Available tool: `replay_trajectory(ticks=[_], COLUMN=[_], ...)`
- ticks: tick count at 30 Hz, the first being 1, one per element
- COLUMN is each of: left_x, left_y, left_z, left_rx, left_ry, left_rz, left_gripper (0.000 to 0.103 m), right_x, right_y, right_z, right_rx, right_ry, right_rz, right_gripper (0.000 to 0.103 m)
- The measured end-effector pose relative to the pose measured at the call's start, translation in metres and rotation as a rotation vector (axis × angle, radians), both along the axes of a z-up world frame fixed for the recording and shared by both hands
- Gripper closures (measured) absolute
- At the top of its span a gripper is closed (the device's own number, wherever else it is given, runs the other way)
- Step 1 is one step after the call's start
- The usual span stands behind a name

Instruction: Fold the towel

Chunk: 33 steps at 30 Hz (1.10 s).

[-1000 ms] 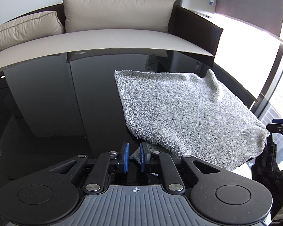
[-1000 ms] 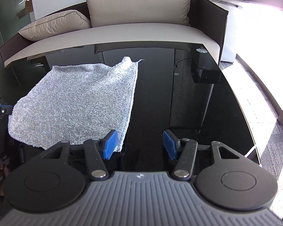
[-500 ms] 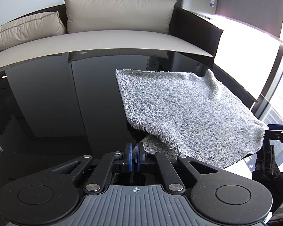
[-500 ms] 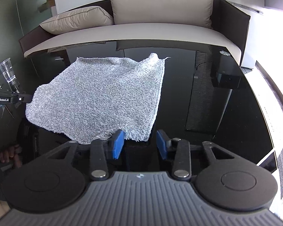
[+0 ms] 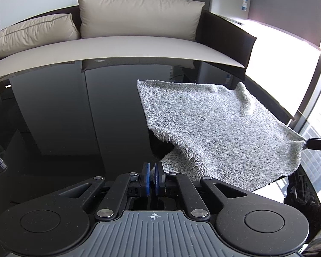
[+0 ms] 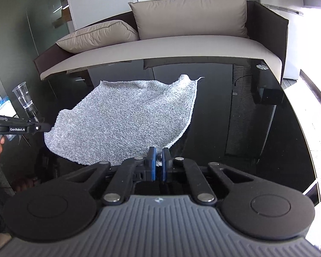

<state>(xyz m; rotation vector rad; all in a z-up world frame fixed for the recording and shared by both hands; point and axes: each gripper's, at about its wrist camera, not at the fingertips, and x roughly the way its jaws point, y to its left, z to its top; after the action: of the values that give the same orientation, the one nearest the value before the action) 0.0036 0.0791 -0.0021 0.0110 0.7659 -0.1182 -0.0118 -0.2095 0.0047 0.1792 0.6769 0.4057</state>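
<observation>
A fluffy grey towel (image 5: pixel 220 128) lies on the black glass table (image 5: pixel 75 117), its near edge lifted off the surface. My left gripper (image 5: pixel 153 176) is shut on the towel's near left corner. My right gripper (image 6: pixel 158 163) is shut on the near right corner of the towel (image 6: pixel 128 117). The far edge still rests on the table. The right gripper's tip shows at the right edge of the left wrist view (image 5: pixel 318 144), and the left gripper shows at the left of the right wrist view (image 6: pixel 21 127).
A sofa (image 5: pixel 139 42) with beige cushions stands behind the table. A clear plastic cup (image 6: pixel 23 95) and a tissue pack (image 6: pixel 2 107) stand at the table's left. A small black box (image 6: pixel 267 96) sits at the far right.
Both grippers closed on the towel's near corners and raised them; the right one was open a second ago. The towel's near edge now hangs above the table.
</observation>
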Motion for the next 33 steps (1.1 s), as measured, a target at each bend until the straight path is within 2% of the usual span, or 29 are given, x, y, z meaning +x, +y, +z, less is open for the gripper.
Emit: replay_trajectory(ticks=[7, 16, 18, 21, 25, 27, 29, 33], left_x=[-0.009, -0.016, -0.017, -0.019, -0.019, -0.020, -0.022, -0.022], left_y=[-0.001, 0.003, 0.002, 0.002, 0.001, 0.001, 0.001, 0.003], left_z=[0.002, 0.003, 0.003, 0.003, 0.003, 0.002, 0.002, 0.002], left_rx=[0.021, 0.028, 0.030, 0.040, 0.037, 0.042, 0.048, 0.047], left_ry=[-0.001, -0.004, -0.003, -0.008, -0.003, 0.001, -0.002, -0.011], left_rz=[0.017, 0.032, 0.033, 0.037, 0.036, 0.039, 0.045, 0.070], left_gripper=[0.099, 0.099, 0.099, 0.098, 0.096, 0.094, 0.093, 0.089], right_x=[0.000, -0.003, -0.003, -0.003, -0.003, -0.004, -0.005, -0.005], right_y=[-0.014, -0.036, -0.038, -0.036, -0.029, -0.022, -0.017, -0.008], right_z=[-0.001, -0.004, -0.007, -0.010, -0.011, -0.009, -0.007, -0.015], right_rx=[0.088, 0.295, 0.277, 0.189, 0.145, 0.112, 0.079, -0.001], right_ry=[0.065, 0.123, 0.143, 0.146, 0.141, 0.127, 0.115, 0.098], right_rz=[-0.042, -0.070, -0.098, -0.140, -0.126, -0.108, -0.102, -0.088], right_gripper=[0.098, 0.098, 0.098, 0.098, 0.094, 0.078, 0.071, 0.071])
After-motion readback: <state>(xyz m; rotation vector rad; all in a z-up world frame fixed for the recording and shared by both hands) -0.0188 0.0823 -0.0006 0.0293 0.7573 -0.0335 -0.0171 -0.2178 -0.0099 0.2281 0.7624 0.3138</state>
